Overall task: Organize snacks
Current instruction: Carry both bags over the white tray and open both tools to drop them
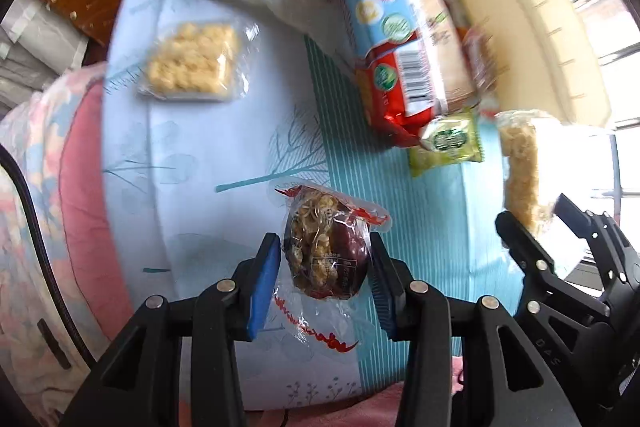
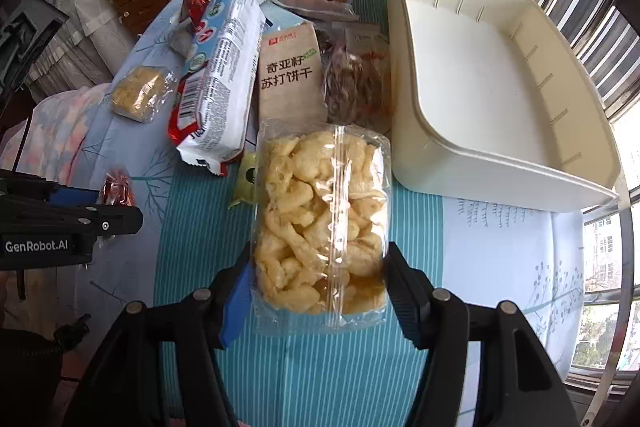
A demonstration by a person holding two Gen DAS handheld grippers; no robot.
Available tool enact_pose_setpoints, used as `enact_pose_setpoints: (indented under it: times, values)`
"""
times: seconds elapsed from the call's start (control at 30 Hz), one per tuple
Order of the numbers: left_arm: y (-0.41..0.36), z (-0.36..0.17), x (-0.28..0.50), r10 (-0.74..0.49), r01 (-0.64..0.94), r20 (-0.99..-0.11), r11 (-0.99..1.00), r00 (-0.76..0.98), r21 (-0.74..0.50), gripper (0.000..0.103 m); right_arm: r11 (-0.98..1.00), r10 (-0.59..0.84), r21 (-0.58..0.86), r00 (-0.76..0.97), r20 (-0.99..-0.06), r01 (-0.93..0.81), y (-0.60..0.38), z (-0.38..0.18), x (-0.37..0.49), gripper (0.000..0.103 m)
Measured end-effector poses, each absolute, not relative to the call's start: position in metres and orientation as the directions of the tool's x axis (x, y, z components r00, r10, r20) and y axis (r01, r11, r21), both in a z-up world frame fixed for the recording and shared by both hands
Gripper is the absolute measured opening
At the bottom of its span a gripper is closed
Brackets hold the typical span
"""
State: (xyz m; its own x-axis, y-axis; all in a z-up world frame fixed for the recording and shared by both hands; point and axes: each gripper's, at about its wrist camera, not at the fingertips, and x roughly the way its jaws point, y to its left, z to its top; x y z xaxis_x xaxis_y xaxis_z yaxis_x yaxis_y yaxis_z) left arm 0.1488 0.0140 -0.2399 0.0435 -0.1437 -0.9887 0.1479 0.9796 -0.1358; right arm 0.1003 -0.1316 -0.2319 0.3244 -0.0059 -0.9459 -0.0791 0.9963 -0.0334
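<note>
- Left gripper [image 1: 325, 263] pinches a date snack [image 1: 326, 251] by its firm middle, above the table [image 1: 180, 163]; crinkly wrap, light.
- Right gripper [image 2: 318, 291] clamps a puff pack [image 2: 322, 223], light and crushable, beside the empty tray [image 2: 472, 75].

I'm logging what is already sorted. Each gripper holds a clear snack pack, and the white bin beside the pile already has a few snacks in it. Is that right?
Not quite. The white bin holds nothing yet; the right wrist view shows its floor bare. The rest stands: the left gripper holds a clear pack of dark nutty snack, and the right gripper holds a clear pack of pale puffed snacks.
</note>
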Motion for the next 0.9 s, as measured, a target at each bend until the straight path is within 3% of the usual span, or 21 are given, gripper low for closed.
enact_pose_setpoints:
  times: [0.23,0.5,0.9]
  values:
    - [0.029,-0.176,0.124,-0.241,0.202,-0.947,0.959,0.213,-0.199,0.042,0.996,-0.004,-0.044,0.425,-0.905,-0.082,-0.1,-0.195,0.077,0.061]
    - [0.04,-0.116,0.108,-0.39,0.269,-0.835,0.915,0.388,-0.302,0.042,0.996,-0.006,-0.053,0.544,-0.839,-0.071,-0.084,-0.146,0.048,0.061]
    - [0.007,-0.06,0.109,-0.487,0.377,-0.708,0.868,0.512,-0.324,0.042,0.999,-0.034,-0.053,0.689,-0.724,-0.007,-0.112,-0.089,0.041,0.061]
